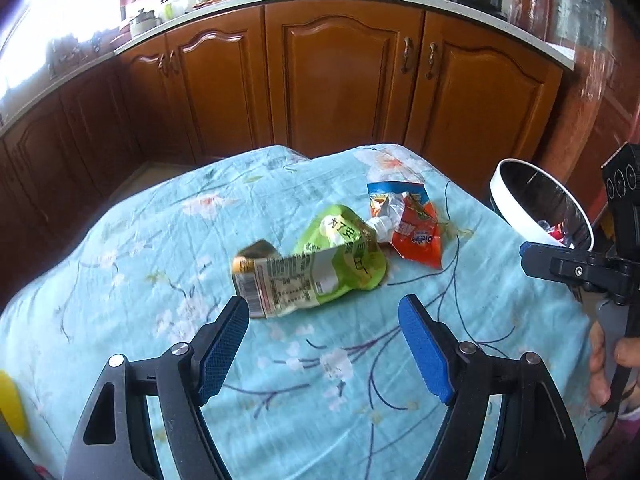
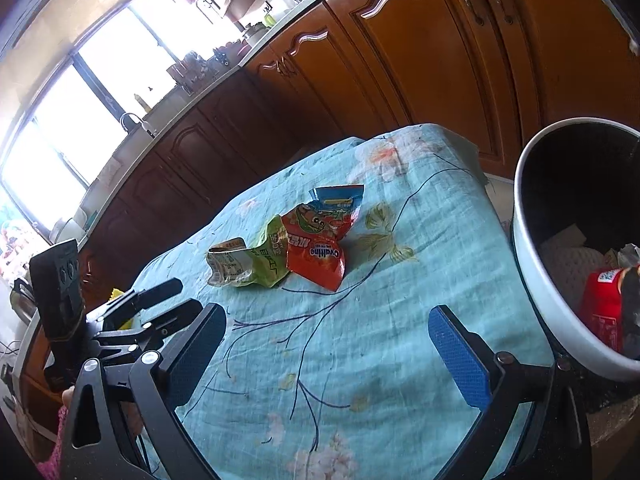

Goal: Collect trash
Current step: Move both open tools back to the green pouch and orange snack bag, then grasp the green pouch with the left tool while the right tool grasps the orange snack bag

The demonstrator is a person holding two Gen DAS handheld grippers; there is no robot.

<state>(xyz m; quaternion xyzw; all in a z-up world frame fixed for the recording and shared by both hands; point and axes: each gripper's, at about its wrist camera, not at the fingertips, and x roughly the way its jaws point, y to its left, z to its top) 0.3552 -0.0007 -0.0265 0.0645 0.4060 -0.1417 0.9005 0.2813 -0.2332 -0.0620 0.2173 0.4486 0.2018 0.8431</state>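
Two wrappers left: green pouch [image 1: 316, 268] and red Ovaltine packet [image 1: 418, 236], both lying flat on the blue floral cloth [image 1: 160, 240], touching, red one overlapping the green one's far end.
Step in hand: between pickups, I judge; approach to the next wrapper, nothing gripped yet.
Left gripper [image 1: 322, 320]: mine, jaws wide apart, empty; blue pads point down at the cloth, green pouch just ahead of the left pad, not between the pads yet.
Right gripper [image 2: 328, 340]: also spread wide, nothing in it; hovering over bare cloth, wrappers well ahead of it.
Bin [image 2: 560, 280]: white-rimmed, dark inside, standing at the right edge of the table; some trash already in it, incl. a red packet [image 2: 604, 312].
Progress: partly done, going by bin contents vs two pieces out.
Next move calls for: left jaws forward and down to straddle the near crumpled end of the green pouch, then close. Thin film lying flat, so pads need to get low to the cloth; could pinch the cloth along with it.
Watch: red packet overlaps, may drag along.
Yellow thing [image 1: 12, 400]: at left edge, cannot tell what.
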